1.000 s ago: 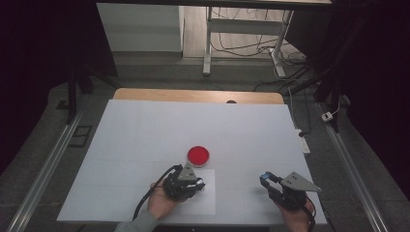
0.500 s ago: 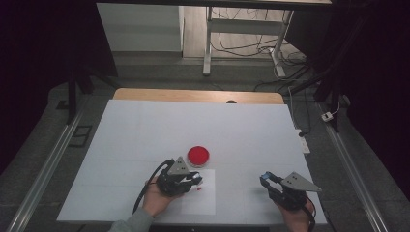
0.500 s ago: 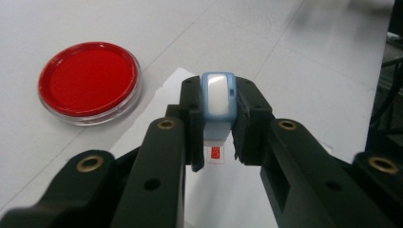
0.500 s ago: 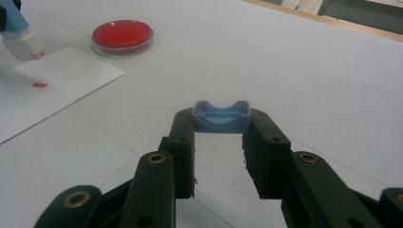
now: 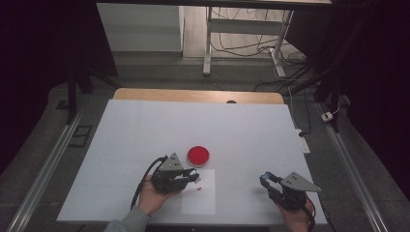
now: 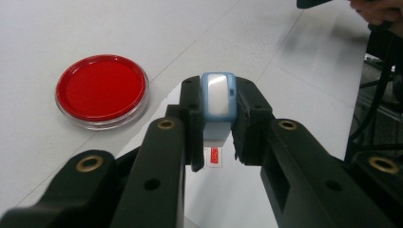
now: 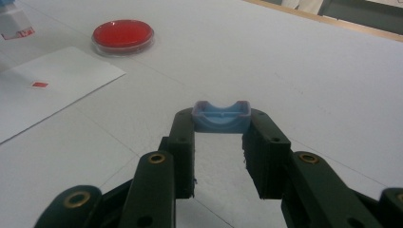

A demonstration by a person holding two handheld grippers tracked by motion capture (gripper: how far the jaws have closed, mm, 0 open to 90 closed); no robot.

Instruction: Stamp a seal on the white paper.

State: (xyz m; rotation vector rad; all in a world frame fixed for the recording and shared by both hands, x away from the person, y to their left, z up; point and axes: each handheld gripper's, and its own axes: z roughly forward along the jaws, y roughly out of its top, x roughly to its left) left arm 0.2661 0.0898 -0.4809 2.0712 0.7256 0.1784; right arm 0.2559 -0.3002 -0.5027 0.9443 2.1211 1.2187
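Observation:
My left gripper is shut on a small stamp with a blue-rimmed white body; its red printing face points down, a little above a white paper sheet. A small red mark lies on that sheet. A round red dish sits just beyond the sheet. Near the front right, my right gripper holds a blue cap between its jaw tips, hollow side up, just above the table.
The white table stretches wide behind the dish, with a wooden strip along its far edge. Metal rails run along both sides on the floor. The stamp in the left gripper shows far off in the right gripper view.
The left gripper has pulled back to the left with the stamp, and the red mark on the paper has come into sight. The right gripper has stayed still.

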